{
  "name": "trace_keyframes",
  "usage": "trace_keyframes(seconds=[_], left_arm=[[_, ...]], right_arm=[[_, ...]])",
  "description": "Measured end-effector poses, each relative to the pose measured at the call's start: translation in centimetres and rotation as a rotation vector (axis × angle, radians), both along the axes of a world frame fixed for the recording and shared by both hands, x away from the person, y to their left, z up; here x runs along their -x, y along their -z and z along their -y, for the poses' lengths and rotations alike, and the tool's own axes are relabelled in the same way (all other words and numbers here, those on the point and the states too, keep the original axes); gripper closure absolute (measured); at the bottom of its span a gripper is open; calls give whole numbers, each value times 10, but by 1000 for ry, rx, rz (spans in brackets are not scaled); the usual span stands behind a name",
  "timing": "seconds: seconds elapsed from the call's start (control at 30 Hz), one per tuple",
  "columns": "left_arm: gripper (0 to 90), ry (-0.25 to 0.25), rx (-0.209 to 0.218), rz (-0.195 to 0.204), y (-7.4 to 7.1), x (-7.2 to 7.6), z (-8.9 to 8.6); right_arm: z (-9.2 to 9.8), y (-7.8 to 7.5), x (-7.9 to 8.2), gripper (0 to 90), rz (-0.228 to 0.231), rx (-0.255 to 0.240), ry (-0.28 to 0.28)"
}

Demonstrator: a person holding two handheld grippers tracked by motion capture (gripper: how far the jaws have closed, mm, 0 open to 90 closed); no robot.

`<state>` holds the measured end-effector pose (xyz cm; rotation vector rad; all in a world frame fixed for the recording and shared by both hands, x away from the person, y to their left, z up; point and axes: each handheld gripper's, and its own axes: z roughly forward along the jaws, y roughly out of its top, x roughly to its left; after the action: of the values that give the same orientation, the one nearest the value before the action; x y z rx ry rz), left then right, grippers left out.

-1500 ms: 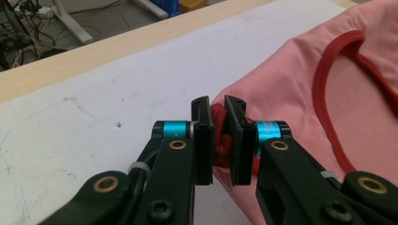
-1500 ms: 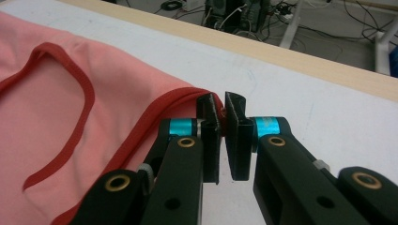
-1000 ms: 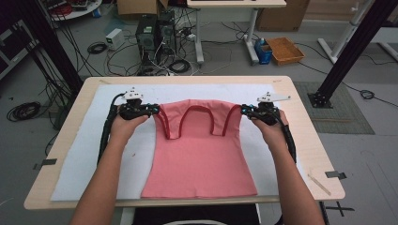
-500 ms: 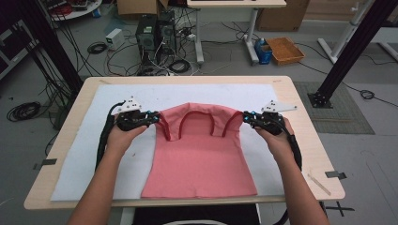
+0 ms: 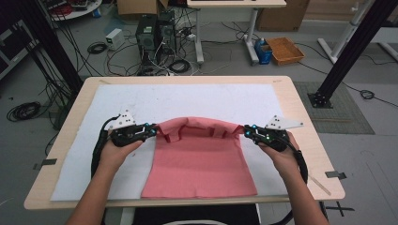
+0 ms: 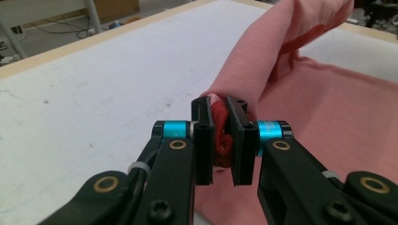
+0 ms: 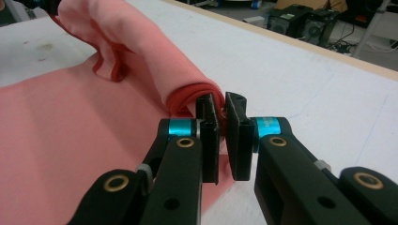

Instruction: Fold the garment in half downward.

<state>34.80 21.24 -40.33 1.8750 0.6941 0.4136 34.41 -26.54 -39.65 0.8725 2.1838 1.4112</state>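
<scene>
High view: left gripper (image 5: 152, 131), right gripper (image 5: 246, 131) both pinch pink garment (image 5: 199, 161) corners.

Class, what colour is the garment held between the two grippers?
The tank top is salmon pink with darker red edging, clearest in the left gripper view.

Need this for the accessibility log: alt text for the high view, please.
A person's two hand-held grippers, left gripper and right gripper, each pinch a top corner of a pink tank top, lifting its upper edge over its lower half on a white mat covering a wooden table.
</scene>
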Motion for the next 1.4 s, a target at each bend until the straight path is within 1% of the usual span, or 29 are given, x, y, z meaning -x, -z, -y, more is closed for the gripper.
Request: trace_keyframes(seconds=[0.07, 0.17, 0.23, 0.3, 0.37, 0.4, 0.43, 0.53, 0.6, 0.63, 0.67, 0.7, 0.73, 0.77, 0.8, 0.83, 0.87, 0.9, 0.93, 0.97, 1.0, 1.03, 1.07, 1.1, 1.17, 1.2, 1.23, 1.3, 1.4], left_arm=[[816, 15, 8, 1, 4, 10, -3], [817, 29, -5, 13, 6, 20, -6], [816, 38, -14, 12, 8, 27, -9], [816, 46, -9, 5, 12, 32, -10], [816, 57, -8, -3, 17, 38, -10], [816, 63, -8, -9, 19, 39, -10], [816, 65, -10, -10, 22, 41, -9], [813, 80, -17, -9, 29, 47, -7], [808, 90, -22, -11, 33, 50, -7], [795, 94, -34, -17, 35, 51, -7], [778, 86, -68, -18, 36, 51, -7], [762, 77, -112, -10, 37, 52, -7], [757, 80, -147, -3, 38, 52, -8], [737, 82, -160, -6, 38, 52, -8], [719, 92, -159, -23, 38, 53, -7], [705, 97, -149, -35, 38, 53, -7], [684, 91, -130, -53, 39, 55, -6], [626, 85, -119, -86, 38, 55, -5], [527, 93, -101, -88, 38, 56, -4], [491, 105, -90, -74, 37, 57, -4], [484, 109, -73, -49, 36, 58, -4], [420, 107, -63, -40, 35, 59, -4], [383, 103, -42, -42, 33, 59, -5], [378, 98, -30, -42, 33, 59, -7], [378, 76, -22, -31, 32, 59, -10], [376, 65, -19, -36, 33, 58, -11], [375, 48, -14, -52, 34, 58, -13], [374, 17, -21, -69, 38, 57, -15], [374, -8, -28, -105, 41, 56, -19]], right_arm=[[2, 2, 8, 860, 0, -1, -8], [5, 6, 20, 859, -6, -1, -25], [6, 10, 30, 859, -8, 2, -42], [6, 14, 37, 859, -21, 14, -49], [5, 17, 41, 859, -23, 23, -57], [5, 19, 43, 858, -34, 24, -60], [5, 21, 44, 858, -30, 28, -65], [6, 27, 47, 853, -51, 24, -69], [8, 30, 49, 848, -54, 28, -72], [8, 31, 50, 839, -58, 31, -73], [9, 33, 52, 826, -65, 28, -75], [10, 35, 53, 810, -69, 27, -77], [11, 36, 54, 774, -76, 26, -76], [12, 37, 54, 725, -82, 23, -76], [13, 38, 55, 677, -87, 19, -67], [15, 39, 56, 639, -104, 6, -56], [17, 39, 57, 615, -112, -4, -53], [19, 39, 58, 591, -125, -21, -44], [21, 39, 59, 580, -133, -38, -33], [22, 39, 59, 575, -136, -47, -32], [23, 39, 59, 568, -139, -55, -30], [23, 40, 59, 564, -142, -60, -24], [23, 40, 59, 561, -142, -59, -24], [22, 41, 59, 554, -147, -59, -26], [21, 43, 59, 553, -153, -55, -30], [20, 44, 58, 553, -156, -51, -37], [19, 45, 58, 552, -159, -44, -39], [17, 47, 59, 551, -161, -25, -47], [13, 49, 60, 548, -179, 9, -55]])
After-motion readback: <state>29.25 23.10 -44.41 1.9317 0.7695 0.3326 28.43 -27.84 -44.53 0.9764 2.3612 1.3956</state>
